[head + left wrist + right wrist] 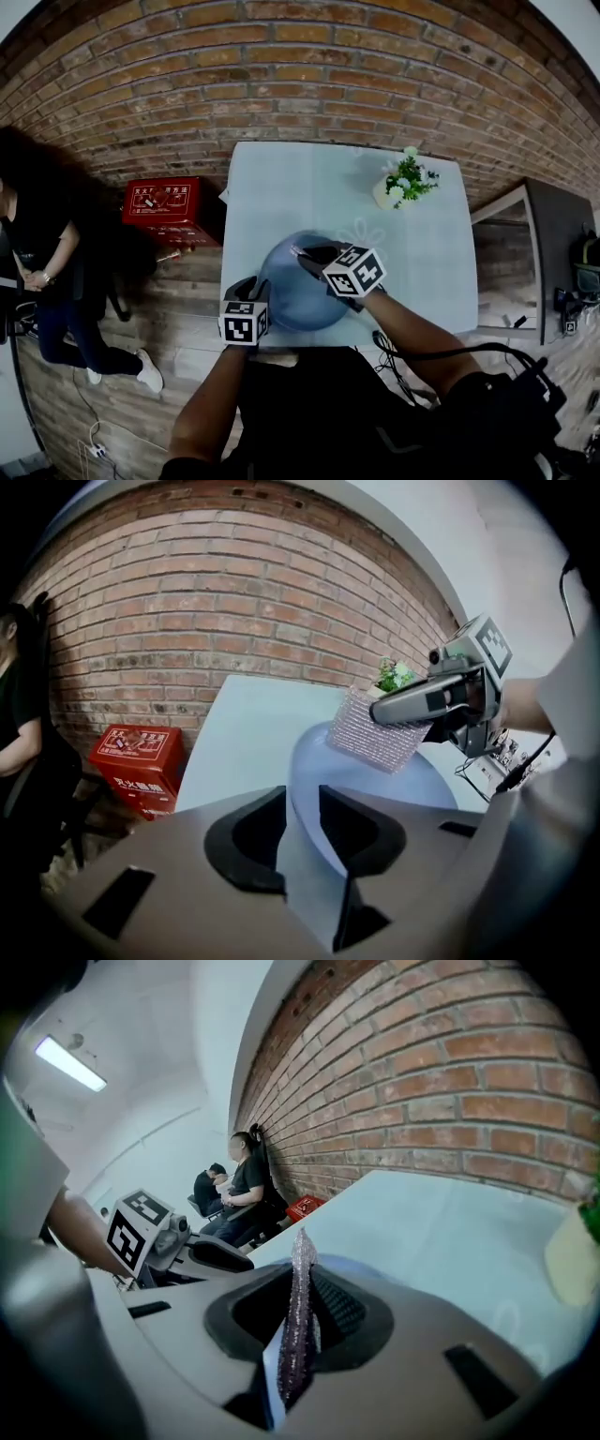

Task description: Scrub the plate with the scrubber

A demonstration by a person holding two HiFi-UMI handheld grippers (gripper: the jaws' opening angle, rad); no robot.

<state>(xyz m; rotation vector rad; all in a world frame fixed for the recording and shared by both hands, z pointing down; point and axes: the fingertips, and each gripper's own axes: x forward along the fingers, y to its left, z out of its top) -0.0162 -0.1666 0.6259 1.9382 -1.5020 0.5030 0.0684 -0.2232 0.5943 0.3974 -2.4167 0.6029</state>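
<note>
Blue plate (298, 286) sits on the near part of the pale surface (427, 262), close to its front edge. The right gripper (309, 255) hangs over the plate with its jaws pinched tight on a thin, sparkly silver scrubber (375, 735), gripped along one edge so most of the sheet sticks out loose. The left gripper (302, 803) is at the plate's near-left rim. Its jaws are apart with the rim running into the gap, but as far as I can see nothing is clamped yet.

That's my main worry. If the scrubbing starts before the left side bites down, I'd expect the plate to skate around or spin, and it's near enough to the front edge to get shoved off. The scrubber could also fold over or slip out, since it's only held by an edge.

Otherwise the surface only has a small pot of flowers (403, 183) at the far right, well apart from the plate. There's a brick wall (281, 75) behind, a wooden floor, a red box (169, 208) on the left, and a person (37, 253) beyond that.
</note>
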